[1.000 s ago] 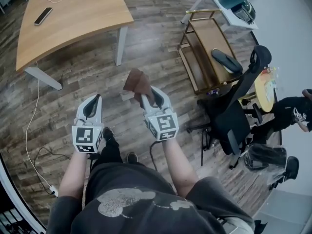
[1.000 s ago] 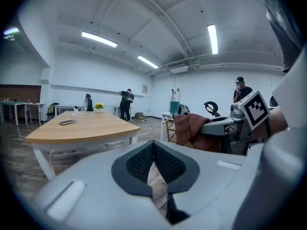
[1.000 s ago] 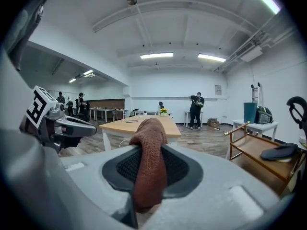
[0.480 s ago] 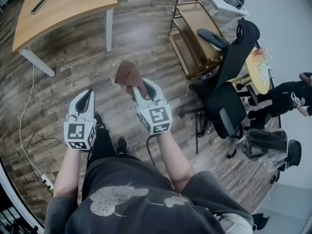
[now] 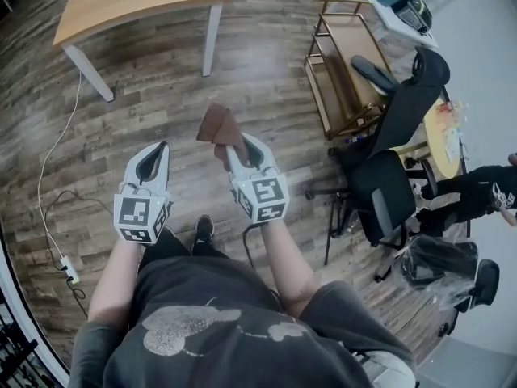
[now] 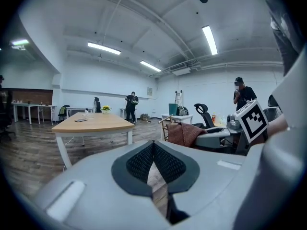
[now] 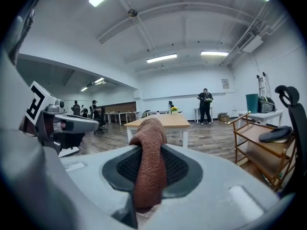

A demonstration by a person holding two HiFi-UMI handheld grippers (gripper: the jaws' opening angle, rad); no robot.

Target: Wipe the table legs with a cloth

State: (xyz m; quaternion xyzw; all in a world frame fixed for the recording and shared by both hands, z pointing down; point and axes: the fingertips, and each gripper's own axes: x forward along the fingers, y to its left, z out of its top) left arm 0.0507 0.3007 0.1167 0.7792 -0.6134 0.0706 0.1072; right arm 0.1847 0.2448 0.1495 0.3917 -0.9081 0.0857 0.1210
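The right gripper clamps a brown cloth, which pokes out beyond its jaws toward 11 o'clock. At its 9 o'clock, the left gripper is closed on nothing. The wooden table stands well apart at 12 o'clock, its white leg untouched.

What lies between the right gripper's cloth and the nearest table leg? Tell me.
In the head view, only bare wood floor separates the brown cloth, held in the right gripper, from the white table leg.
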